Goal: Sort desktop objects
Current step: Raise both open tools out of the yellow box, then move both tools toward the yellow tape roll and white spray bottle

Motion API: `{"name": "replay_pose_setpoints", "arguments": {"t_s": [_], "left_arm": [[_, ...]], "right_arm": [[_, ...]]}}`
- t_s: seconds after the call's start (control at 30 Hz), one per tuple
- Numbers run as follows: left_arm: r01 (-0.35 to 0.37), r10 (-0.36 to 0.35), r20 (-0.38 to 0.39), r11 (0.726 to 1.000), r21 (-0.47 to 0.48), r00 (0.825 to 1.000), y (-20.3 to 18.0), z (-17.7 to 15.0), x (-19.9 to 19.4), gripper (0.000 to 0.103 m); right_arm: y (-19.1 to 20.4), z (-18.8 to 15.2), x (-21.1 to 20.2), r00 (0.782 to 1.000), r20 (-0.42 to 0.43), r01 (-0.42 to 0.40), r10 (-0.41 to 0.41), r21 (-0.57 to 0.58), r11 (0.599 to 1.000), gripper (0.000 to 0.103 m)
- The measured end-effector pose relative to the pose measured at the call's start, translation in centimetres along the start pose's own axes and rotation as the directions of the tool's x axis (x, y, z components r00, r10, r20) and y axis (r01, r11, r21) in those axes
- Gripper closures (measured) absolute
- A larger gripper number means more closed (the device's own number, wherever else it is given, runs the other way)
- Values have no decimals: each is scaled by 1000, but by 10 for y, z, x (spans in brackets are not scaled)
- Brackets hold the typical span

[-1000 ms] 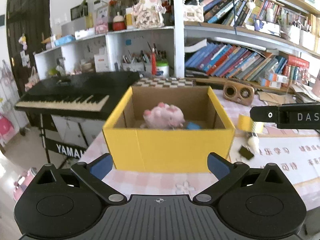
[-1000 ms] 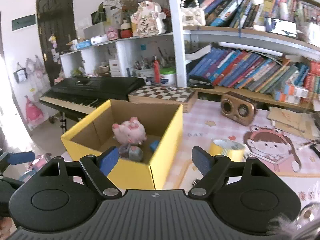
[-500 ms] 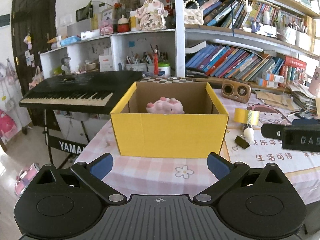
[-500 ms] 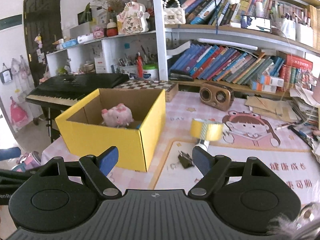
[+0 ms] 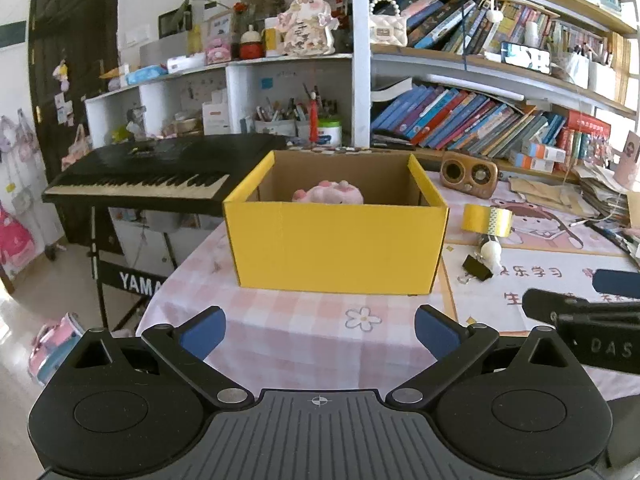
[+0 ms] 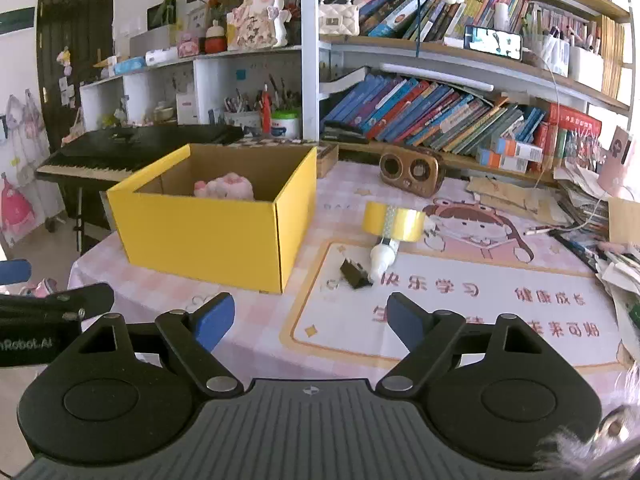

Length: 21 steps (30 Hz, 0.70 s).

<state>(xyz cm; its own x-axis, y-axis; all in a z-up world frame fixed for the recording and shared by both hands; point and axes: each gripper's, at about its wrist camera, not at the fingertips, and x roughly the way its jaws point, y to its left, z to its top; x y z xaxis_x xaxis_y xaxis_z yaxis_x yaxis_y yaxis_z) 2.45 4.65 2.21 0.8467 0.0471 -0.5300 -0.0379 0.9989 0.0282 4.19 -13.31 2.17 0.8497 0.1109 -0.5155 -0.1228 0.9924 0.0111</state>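
Observation:
A yellow cardboard box (image 5: 336,248) (image 6: 208,236) stands on the pink checked tablecloth with a pink plush toy (image 5: 329,194) (image 6: 225,186) inside. To its right lie a yellow tape roll (image 6: 393,222) (image 5: 487,220), a small white bottle (image 6: 382,258) (image 5: 491,251) and a black binder clip (image 6: 354,274) (image 5: 477,269). My left gripper (image 5: 318,332) is open and empty, short of the box's front. My right gripper (image 6: 310,320) is open and empty, near the table's front edge, short of the clip.
A brown wooden speaker (image 6: 412,170) stands behind the tape. Papers and pens (image 6: 592,232) pile up at the right. A black keyboard piano (image 5: 152,172) stands left of the table. Bookshelves (image 6: 440,108) fill the back.
Both grippers have pulled back and lowered from above the box to the table's front edge. The box and the loose items now look farther away. Both stay open.

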Motion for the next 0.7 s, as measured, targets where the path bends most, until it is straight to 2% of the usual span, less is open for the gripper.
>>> {"name": "replay_pose_setpoints", "arguments": {"t_s": [0.17, 0.4, 0.7], "left_arm": [[-9, 9, -16, 1000, -4, 1000, 0, -6, -2, 1], [14, -13, -30, 1000, 19, 999, -5, -10, -3, 1], [76, -74, -46, 996, 44, 996, -20, -9, 5, 1]], "right_arm": [[3, -6, -2, 1000, -20, -8, 8, -1, 1000, 19], [7, -13, -4, 999, -50, -12, 12, -2, 1000, 18], [-6, -19, -8, 997, -72, 38, -36, 23, 999, 18]]}}
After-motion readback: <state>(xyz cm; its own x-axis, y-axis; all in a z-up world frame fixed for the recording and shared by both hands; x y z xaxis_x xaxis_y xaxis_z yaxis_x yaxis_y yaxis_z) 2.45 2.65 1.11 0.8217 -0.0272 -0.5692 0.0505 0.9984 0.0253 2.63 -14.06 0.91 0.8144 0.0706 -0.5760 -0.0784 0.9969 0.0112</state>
